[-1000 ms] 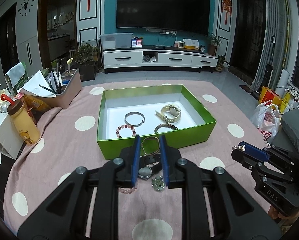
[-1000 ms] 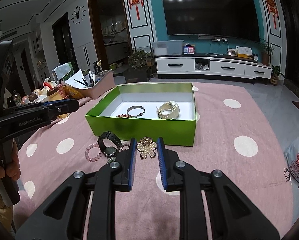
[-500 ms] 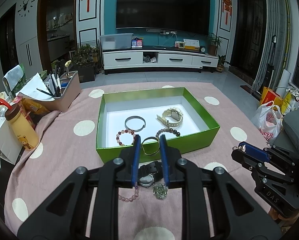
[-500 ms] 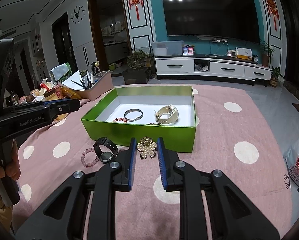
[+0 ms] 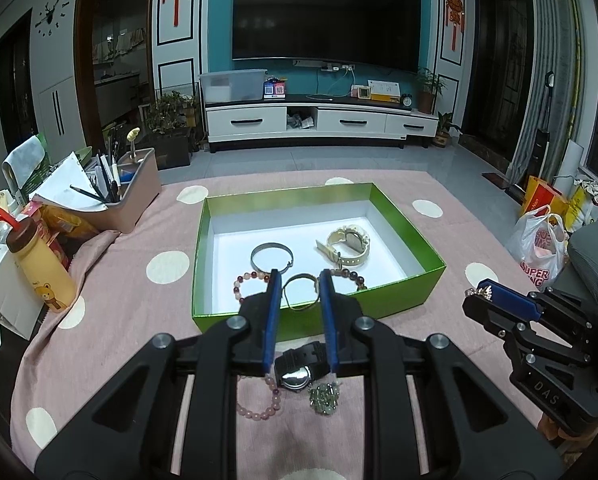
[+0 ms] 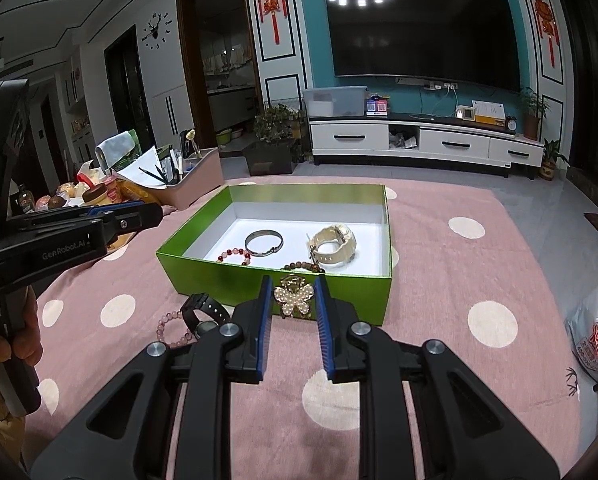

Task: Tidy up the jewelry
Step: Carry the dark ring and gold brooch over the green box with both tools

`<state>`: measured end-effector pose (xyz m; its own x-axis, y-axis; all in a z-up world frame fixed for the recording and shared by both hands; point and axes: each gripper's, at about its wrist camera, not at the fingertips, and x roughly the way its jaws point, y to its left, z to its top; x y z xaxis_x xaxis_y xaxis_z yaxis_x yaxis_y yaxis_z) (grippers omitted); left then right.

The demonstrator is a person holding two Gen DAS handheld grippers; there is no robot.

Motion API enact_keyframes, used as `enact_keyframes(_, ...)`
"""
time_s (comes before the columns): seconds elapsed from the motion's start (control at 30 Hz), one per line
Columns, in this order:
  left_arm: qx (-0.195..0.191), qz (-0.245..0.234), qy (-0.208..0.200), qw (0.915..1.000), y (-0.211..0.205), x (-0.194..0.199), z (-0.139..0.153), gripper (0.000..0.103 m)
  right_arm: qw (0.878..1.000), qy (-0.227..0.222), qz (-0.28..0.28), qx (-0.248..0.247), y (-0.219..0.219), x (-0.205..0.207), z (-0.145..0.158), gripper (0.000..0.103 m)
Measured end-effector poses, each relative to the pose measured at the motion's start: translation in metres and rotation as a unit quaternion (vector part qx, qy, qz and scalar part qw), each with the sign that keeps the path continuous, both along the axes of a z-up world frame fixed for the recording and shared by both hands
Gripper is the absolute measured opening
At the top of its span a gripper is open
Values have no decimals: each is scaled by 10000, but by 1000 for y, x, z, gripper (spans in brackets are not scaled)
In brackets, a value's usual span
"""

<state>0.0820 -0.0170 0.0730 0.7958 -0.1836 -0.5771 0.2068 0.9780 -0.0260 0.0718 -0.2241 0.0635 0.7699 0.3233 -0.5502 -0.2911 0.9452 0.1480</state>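
Observation:
My left gripper (image 5: pixel 300 280) is shut on a thin gold bangle (image 5: pixel 299 309), held above the near wall of the green box (image 5: pixel 399 296). Inside the box lie a silver bangle (image 5: pixel 253 256), a cream watch (image 5: pixel 347 242), a red bead bracelet (image 5: pixel 239 285) and a dark bead bracelet (image 5: pixel 355 277). My right gripper (image 6: pixel 293 285) is shut on a pearl butterfly hair clip (image 6: pixel 293 300) just in front of the green box (image 6: pixel 227 284). A black watch (image 5: pixel 299 364), a pink bead bracelet (image 5: pixel 259 412) and a small greenish brooch (image 5: pixel 325 396) lie on the cloth below the left gripper.
The pink dotted tablecloth (image 6: pixel 459 280) covers the table. At the left stand a pink pen organizer (image 5: pixel 131 200), a yellow bottle (image 5: pixel 43 276) and snack packs. A plastic bag (image 5: pixel 543 252) sits off the right edge. A hand (image 6: pixel 3 344) holds the left gripper's handle.
Both grippers have edged up and toward the box with their pieces still held. The bangle now hangs over the box's near wall rather than in front of it.

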Motion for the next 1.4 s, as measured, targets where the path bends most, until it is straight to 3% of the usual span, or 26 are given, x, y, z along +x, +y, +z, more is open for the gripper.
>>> enact_keyframes(1.4,109,80,138,9998,-7,58,-6,19,9997,-149,-45,-168,13,59,4,21)
